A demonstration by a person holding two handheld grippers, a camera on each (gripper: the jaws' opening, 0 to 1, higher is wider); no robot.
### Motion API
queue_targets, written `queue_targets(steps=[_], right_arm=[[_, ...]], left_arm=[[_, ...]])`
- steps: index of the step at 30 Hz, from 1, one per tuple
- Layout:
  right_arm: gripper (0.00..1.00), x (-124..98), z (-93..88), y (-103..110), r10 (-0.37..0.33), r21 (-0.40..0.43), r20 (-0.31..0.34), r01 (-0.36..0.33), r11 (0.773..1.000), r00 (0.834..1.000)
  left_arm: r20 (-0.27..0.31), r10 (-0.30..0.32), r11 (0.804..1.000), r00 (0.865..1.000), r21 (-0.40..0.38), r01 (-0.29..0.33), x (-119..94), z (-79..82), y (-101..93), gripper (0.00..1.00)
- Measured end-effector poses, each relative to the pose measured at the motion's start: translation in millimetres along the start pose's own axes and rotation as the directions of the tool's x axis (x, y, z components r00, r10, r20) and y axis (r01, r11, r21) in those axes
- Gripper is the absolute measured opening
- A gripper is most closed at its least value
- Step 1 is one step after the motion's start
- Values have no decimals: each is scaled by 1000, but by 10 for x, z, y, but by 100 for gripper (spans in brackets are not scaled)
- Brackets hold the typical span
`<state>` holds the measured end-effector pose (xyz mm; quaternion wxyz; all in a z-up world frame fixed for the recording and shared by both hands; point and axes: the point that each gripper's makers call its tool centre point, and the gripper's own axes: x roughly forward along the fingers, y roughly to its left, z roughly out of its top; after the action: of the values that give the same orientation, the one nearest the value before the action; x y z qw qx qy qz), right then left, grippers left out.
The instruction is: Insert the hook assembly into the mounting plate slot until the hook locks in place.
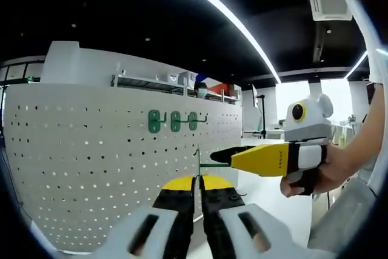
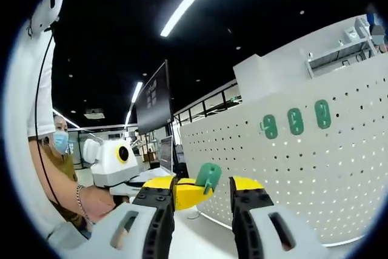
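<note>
My left gripper (image 1: 197, 193) is nearly shut. Its jaws pinch the green hook (image 1: 198, 161) by the flat back plate, which I see edge-on as a thin upright line just above the jaw tips.

In the right gripper view that same plate shows as a green oval facing the camera. It sits between the jaws of my right gripper (image 2: 203, 192), which stand apart on either side of it. I cannot tell whether they clamp the hook's rod.

**Orientation.** The hook's long axis is its rod. The rod runs out sideways from the plate toward the right gripper, roughly level. The hook hangs in the air in front of the white pegboard (image 1: 91, 168), well apart from it and lower than the three mounted hooks (image 1: 176, 121).

**Procedure, as I judge it:**
1. Turn the hook until the back of its plate faces the board and the rod points away from it.
2. Line the plate up with free holes beside the mounted row.
3. Press straight in, without twisting, until it seats.
4. Keep the grip on the plate edges so the jaws do not foul the board.
</note>
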<state>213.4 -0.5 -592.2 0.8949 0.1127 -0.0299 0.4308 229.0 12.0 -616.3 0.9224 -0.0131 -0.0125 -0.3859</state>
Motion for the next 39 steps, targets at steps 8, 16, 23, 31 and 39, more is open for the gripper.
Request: queue_targets(steps=[8,16,23,31,39], right_arm=[[21,47,-8,-9,-8,-3,-2,8,1000,1000],[7,82,-36,-50,-37,-9,-17,36,999,999],[3,92,-46,-67,-57,-22,-26,57,998,998],[2,109,-58,-52,-59,-12,-30,58,998,998],[1,113,-55,-24,-55,-3,-27,55,998,998]], left_arm=[[1,0,1000,1000,1,0,1,11,-19,3],[7,7,1000,1000,-12,-7,10,24,-22,3],[5,8,1000,1000,-15,-8,19,27,-30,3],[6,16,1000,1000,-21,-16,7,22,-25,3],[8,20,1000,1000,-21,-20,-6,17,-17,3]])
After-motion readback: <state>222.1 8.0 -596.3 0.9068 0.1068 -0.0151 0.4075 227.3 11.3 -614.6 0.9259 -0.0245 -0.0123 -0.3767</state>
